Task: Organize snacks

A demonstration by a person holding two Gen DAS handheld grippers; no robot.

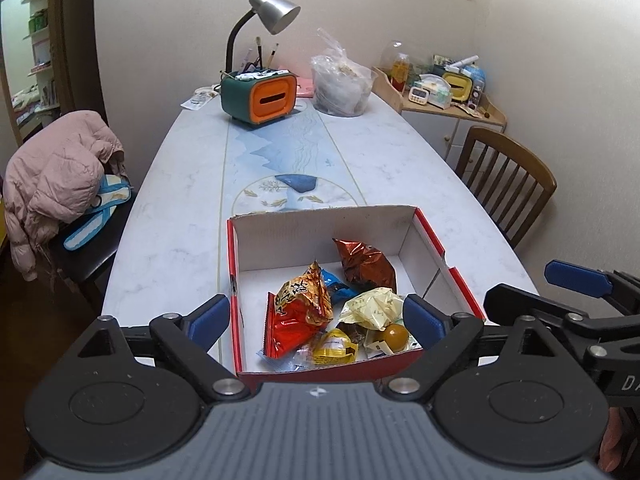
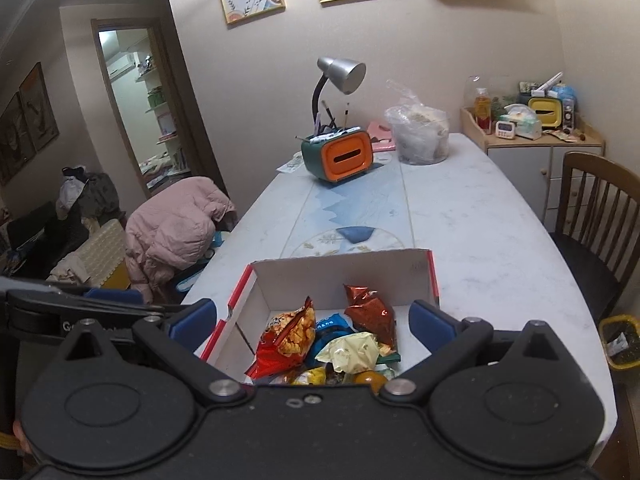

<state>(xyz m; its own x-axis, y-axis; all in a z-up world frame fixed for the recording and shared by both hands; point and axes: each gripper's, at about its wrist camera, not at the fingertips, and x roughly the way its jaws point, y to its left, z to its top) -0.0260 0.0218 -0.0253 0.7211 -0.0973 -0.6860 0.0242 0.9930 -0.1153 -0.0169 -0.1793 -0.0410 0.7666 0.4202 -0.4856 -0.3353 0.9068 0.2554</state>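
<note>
Left gripper (image 1: 316,316) is being held low over the near end of the box (image 1: 404,216), lower centre of the left wrist view, pointing forward along the surface (image 1: 168,240). Its jaws are spread wide and released, nothing being gripped; one blue pad is sitting outside the box's left wall, the other inside near the right wall. Right gripper (image 2: 314,322) is being held the same way in the right wrist view, lower centre, jaws also spread and empty, straddling the near part of the box (image 2: 340,264). Right gripper is also being seen at the right edge of the left view (image 1: 580,280), just beside the box.

Snacks are being kept inside the box, piled toward its near end, between the pads of both grippers but not touched. Red-orange packet (image 1: 298,314) is lying at the left of the pile, brown foil packet (image 1: 366,266) behind it toward the box middle, blue packet (image 1: 338,286) between them, pale yellow wrapper (image 1: 374,308) at the right, small yellow packet (image 1: 334,346) and a round amber sweet (image 1: 396,334) nearest the camera. Same pile is being shown in the right view: red-orange packet (image 2: 286,340), brown foil packet (image 2: 370,314), pale yellow wrapper (image 2: 352,350).

Far end of the surface, upper centre, is being occupied by an orange-green tissue holder (image 1: 260,96), a desk lamp (image 1: 272,12) and a clear plastic bag (image 1: 342,84).
</note>
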